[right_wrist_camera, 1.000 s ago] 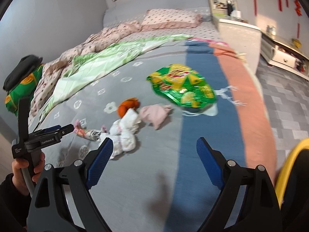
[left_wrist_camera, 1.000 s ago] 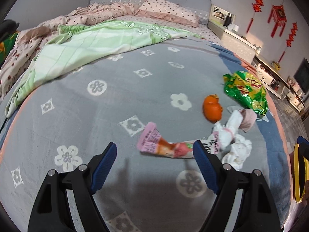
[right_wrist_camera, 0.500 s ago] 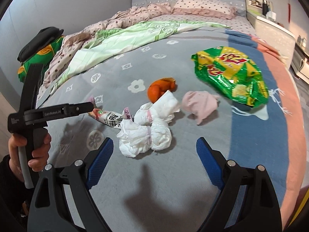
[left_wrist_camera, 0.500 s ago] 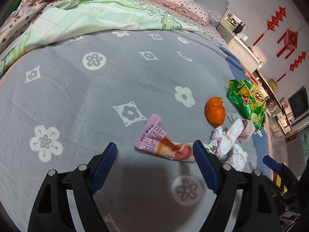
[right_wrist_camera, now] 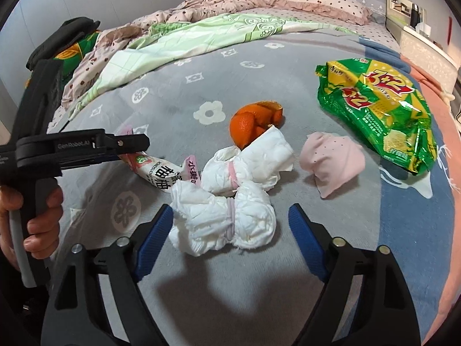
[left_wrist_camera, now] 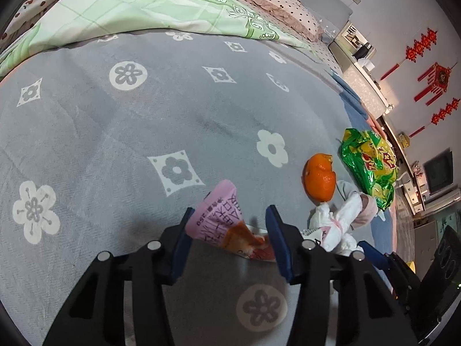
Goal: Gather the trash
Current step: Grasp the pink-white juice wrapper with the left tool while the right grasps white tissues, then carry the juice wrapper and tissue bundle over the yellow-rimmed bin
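Note:
Trash lies on a grey flowered bedspread (left_wrist_camera: 144, 132). A pink and orange snack wrapper (left_wrist_camera: 227, 225) lies between the blue fingers of my left gripper (left_wrist_camera: 229, 230), whose jaws are partly closed around it, the left one touching its edge. In the right wrist view the wrapper (right_wrist_camera: 155, 173) runs under the left gripper (right_wrist_camera: 144, 144). My right gripper (right_wrist_camera: 230, 225) is open around a white tissue wad (right_wrist_camera: 224, 216). Beyond lie orange peel (right_wrist_camera: 253, 124), a pink cloth scrap (right_wrist_camera: 331, 164) and a green chip bag (right_wrist_camera: 380, 109).
A green checked quilt (right_wrist_camera: 178, 46) and pink spotted bedding (right_wrist_camera: 230, 3) cover the far part of the bed. A nightstand (right_wrist_camera: 417, 37) stands at the right. The bed's right edge (right_wrist_camera: 449, 201) drops to the floor.
My left gripper moved forward and narrowed its jaws around the wrapper. My right gripper moved forward until the tissue wad sits between its fingers.

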The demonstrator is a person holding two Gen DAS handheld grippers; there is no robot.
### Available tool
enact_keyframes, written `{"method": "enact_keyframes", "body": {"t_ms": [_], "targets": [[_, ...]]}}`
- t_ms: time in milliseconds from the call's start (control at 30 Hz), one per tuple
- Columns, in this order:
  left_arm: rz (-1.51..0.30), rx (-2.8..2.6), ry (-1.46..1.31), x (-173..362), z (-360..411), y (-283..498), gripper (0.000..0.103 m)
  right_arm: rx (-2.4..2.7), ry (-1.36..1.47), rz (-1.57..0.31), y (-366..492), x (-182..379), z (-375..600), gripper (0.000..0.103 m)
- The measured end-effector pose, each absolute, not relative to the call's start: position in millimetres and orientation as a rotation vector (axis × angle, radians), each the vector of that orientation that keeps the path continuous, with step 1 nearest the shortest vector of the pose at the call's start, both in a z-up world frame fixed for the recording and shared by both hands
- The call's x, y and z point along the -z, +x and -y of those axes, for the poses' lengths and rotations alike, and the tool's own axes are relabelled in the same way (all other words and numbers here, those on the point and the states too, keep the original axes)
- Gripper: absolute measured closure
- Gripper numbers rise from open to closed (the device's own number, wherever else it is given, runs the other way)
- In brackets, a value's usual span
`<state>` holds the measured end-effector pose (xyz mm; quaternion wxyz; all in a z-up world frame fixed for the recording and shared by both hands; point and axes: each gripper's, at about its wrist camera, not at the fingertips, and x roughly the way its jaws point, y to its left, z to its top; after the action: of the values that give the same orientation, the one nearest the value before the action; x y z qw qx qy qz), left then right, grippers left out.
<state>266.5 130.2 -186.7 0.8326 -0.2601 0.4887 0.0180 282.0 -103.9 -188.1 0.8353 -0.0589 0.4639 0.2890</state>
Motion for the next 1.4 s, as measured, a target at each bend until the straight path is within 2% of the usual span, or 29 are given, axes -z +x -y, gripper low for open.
{"method": "enact_keyframes", "body": {"t_ms": [133, 167, 200, 500, 1100, 1400], "targets": [[-1.028, -0.038, -0.535, 187.5, -128.6, 266.8, 0.066, -0.607, -0.130, -0.998, 287.6, 194.6, 98.5, 0.033], [-1.023, -0.037, -0.534, 187.2, -128.4, 266.5, 0.069, -0.606, -0.133, -1.009, 289.0, 197.5, 97.2, 0.041], [-1.020, -0.035, -0.535, 187.0, -129.3, 265.7, 0.071, -0.607, -0.136, -1.021, 289.7, 200.3, 96.1, 0.044], [-0.998, -0.024, -0.518, 183.1, -127.6, 262.1, 0.074, -0.603, -0.107, -1.015, 285.2, 200.1, 102.5, 0.057], [-0.902, -0.003, -0.478, 131.5, -124.4, 240.0, 0.075, -0.559, -0.017, -0.911, 243.9, 142.4, 154.2, 0.058], [-0.843, 0.045, -0.421, 90.2, -95.9, 225.9, 0.075, -0.501, 0.041, -0.843, 219.4, 102.1, 196.6, 0.058]]}}
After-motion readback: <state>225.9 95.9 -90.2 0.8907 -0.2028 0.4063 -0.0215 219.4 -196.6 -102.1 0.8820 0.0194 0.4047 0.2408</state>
